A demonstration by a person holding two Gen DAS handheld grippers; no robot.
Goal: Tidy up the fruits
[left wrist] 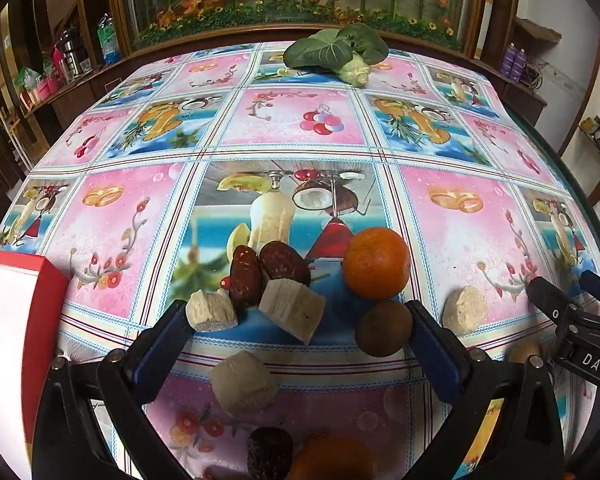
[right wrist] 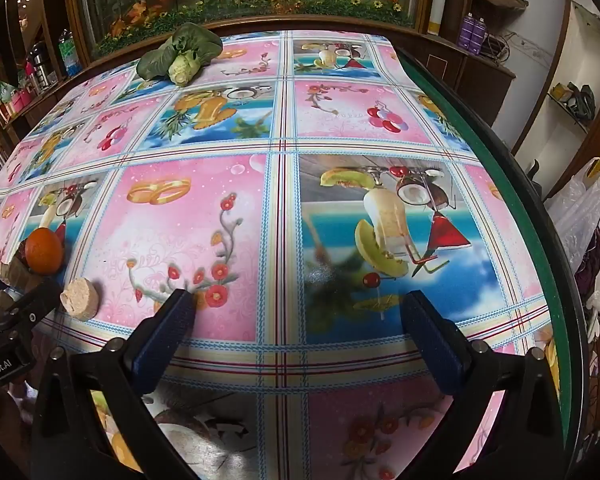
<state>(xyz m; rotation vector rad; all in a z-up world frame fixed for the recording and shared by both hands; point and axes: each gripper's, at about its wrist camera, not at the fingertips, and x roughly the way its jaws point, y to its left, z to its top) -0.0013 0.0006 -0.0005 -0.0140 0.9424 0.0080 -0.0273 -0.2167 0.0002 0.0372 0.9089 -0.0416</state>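
In the left wrist view my left gripper (left wrist: 298, 316) hangs open over a cluster of food on the patterned tablecloth (left wrist: 300, 120). Between its fingers lie an orange (left wrist: 376, 264), a brown round fruit (left wrist: 384, 328), two dark red dates (left wrist: 244, 280) and pale cut chunks (left wrist: 292, 312). One chunk (left wrist: 244, 388) lies nearer, another chunk (left wrist: 464, 310) just outside the right finger. My right gripper (right wrist: 298, 320) stands open over bare cloth with nothing between its fingers. It also shows as the right gripper (left wrist: 562, 284) at the right edge of the left wrist view.
A red box (left wrist: 40, 292) with a white inside sits at the left. A leafy green vegetable (left wrist: 336, 52) lies at the table's far edge. The table's green rim (right wrist: 540, 220) curves down the right, with a plastic bag (right wrist: 580, 208) beyond. Shelves and a glass cabinet stand behind.
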